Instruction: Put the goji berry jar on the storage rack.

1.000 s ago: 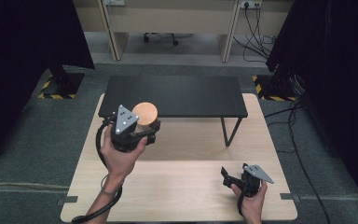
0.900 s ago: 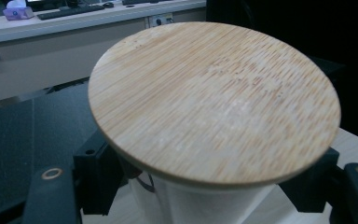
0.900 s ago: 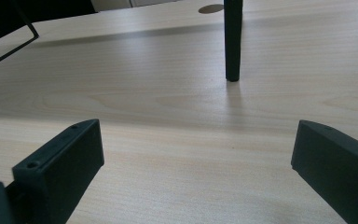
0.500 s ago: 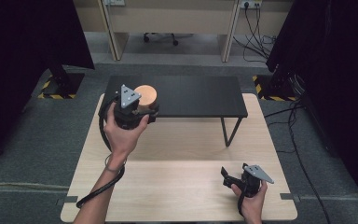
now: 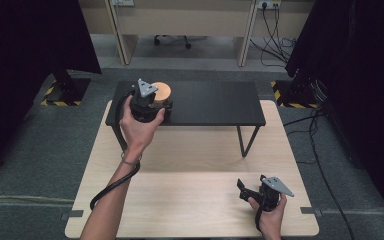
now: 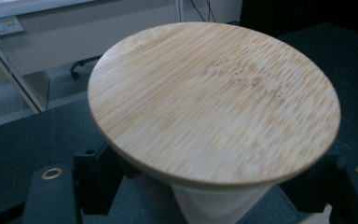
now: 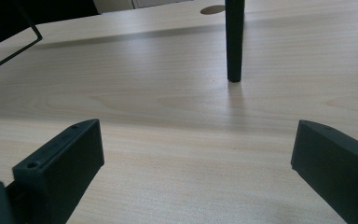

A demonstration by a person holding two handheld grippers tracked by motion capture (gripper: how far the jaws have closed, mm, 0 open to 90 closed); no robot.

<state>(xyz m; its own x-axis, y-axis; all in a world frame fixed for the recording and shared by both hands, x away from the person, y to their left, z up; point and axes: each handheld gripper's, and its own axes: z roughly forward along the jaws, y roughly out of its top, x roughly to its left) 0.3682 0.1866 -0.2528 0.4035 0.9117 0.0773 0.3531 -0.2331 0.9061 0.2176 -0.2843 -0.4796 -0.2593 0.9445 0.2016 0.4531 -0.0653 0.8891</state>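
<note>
Jars: one wooden-lidded jar, clamped by the left gripper.
Right gripper: spread wide, nothing held.
Shelves: one black shelf.

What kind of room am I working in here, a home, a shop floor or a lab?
Most likely a lab or an office test area. A light wood table stands on grey carpet, dark curtains hang on both sides with hazard-striped stand bases beneath, and desks with wall sockets and cables line the back.
</note>
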